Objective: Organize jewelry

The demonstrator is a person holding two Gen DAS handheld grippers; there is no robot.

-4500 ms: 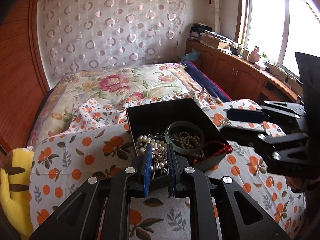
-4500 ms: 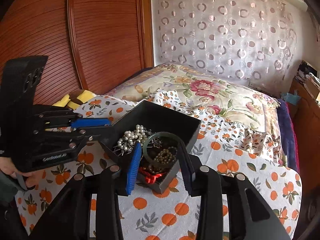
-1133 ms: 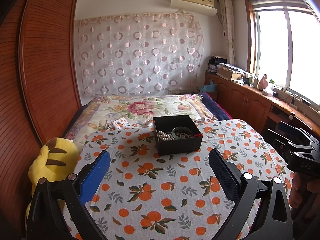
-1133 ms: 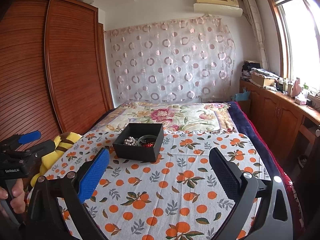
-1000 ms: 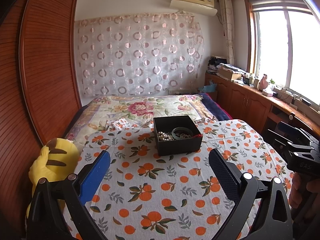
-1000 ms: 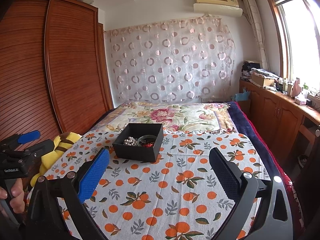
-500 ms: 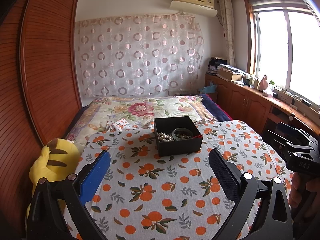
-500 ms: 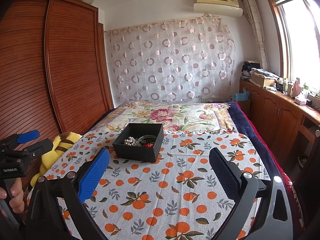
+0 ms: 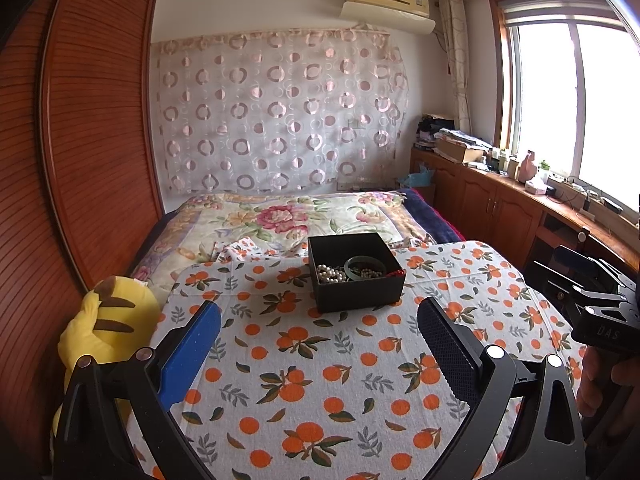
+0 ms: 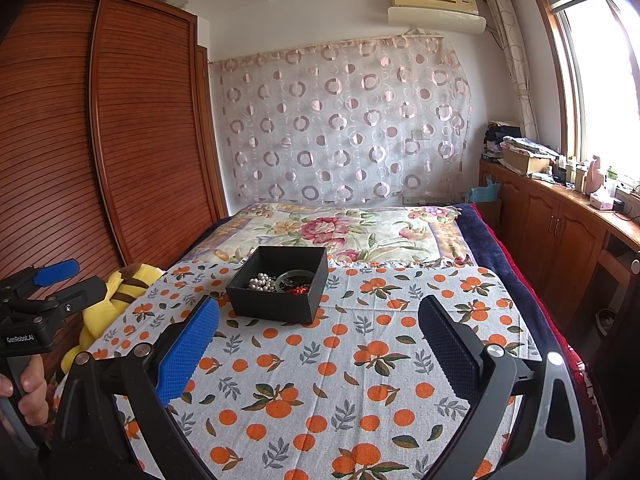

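A black open box (image 9: 360,295) (image 10: 276,302) stands on the orange-print cloth (image 9: 320,360) (image 10: 360,360) over the bed. Inside lie a white pearl string (image 9: 330,273) (image 10: 262,281), a green bangle (image 9: 365,267) (image 10: 294,276) and a red piece (image 10: 299,289). My left gripper (image 9: 319,320) is open and empty, held well back from the box. My right gripper (image 10: 319,318) is also open and empty, equally far back. The right gripper shows at the right edge of the left wrist view (image 9: 592,300); the left one shows at the left edge of the right wrist view (image 10: 40,296).
A yellow striped plush toy (image 9: 108,324) (image 10: 116,292) lies at the bed's left edge beside the wooden wardrobe (image 10: 120,140). A floral quilt (image 9: 280,220) covers the far bed. A wooden cabinet (image 9: 500,208) with clutter runs under the window on the right.
Since 4.5 s ago both grippers have pulled far back from the box and opened wide. Over the last second the views have barely shifted.
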